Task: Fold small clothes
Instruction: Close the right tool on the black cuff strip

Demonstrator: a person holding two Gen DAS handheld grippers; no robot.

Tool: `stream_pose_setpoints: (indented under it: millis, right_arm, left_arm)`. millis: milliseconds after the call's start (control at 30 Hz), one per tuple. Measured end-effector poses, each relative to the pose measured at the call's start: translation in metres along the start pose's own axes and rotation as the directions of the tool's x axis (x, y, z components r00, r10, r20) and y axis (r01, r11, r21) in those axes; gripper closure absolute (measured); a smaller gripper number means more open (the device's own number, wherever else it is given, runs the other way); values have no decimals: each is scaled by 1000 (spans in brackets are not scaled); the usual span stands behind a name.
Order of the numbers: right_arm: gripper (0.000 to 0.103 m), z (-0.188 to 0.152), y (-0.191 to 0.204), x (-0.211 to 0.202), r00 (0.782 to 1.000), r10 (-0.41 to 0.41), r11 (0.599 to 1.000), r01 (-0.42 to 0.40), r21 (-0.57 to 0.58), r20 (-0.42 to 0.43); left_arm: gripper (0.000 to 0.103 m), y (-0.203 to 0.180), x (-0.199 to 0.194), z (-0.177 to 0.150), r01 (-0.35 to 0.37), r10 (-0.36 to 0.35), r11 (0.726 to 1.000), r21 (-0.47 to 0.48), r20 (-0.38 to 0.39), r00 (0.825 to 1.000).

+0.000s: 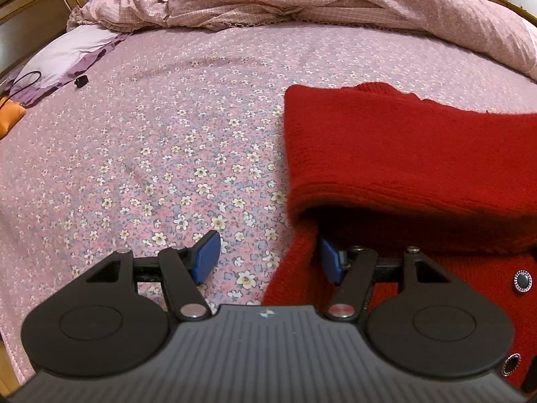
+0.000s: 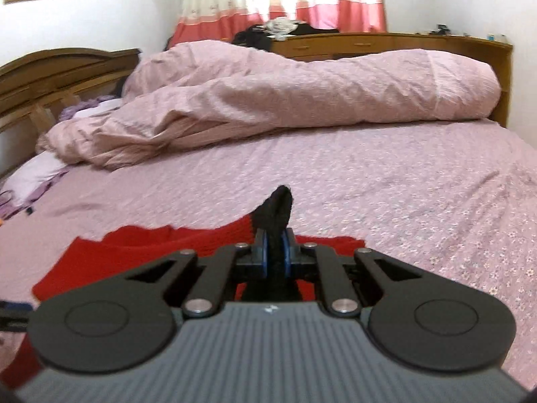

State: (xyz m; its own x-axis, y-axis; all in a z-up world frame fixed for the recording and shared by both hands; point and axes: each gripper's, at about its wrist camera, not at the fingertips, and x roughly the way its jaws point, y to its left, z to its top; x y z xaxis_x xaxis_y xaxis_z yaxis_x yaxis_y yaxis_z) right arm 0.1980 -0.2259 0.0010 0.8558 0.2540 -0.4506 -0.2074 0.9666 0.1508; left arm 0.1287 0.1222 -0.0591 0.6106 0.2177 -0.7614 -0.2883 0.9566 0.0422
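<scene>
A red knitted sweater lies on the flowered bedsheet, partly folded over itself, with round metal snaps on its lower layer. My left gripper is open at the sweater's left edge. One blue pad hangs over the bare sheet, and the other pad sits tucked under the folded red layer. In the right wrist view my right gripper is shut on the sweater's black cuff, which sticks up between the pads. The red cloth trails down to the left from it.
A crumpled pink duvet fills the far side of the bed. A lilac pillow, a small black object and an orange item lie at the left. A wooden headboard and dresser border the bed.
</scene>
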Motion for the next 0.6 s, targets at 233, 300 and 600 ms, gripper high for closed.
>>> stream_pose_setpoints:
  millis: [233, 300, 600]
  right_arm:
    - [90, -29, -13, 56, 987, -81, 997, 82, 2, -141]
    - [88, -41, -17, 69, 980, -88, 996, 91, 5, -177]
    - [81, -28, -20, 49, 978, -114, 992, 122, 33, -174]
  left_arm:
    - [31, 2, 0, 0, -2, 2, 1000, 6, 3, 1000]
    - [31, 2, -7, 1, -1, 1, 1000, 16, 13, 1000]
    - [31, -15, -59, 23, 118, -129, 990, 73, 173, 976]
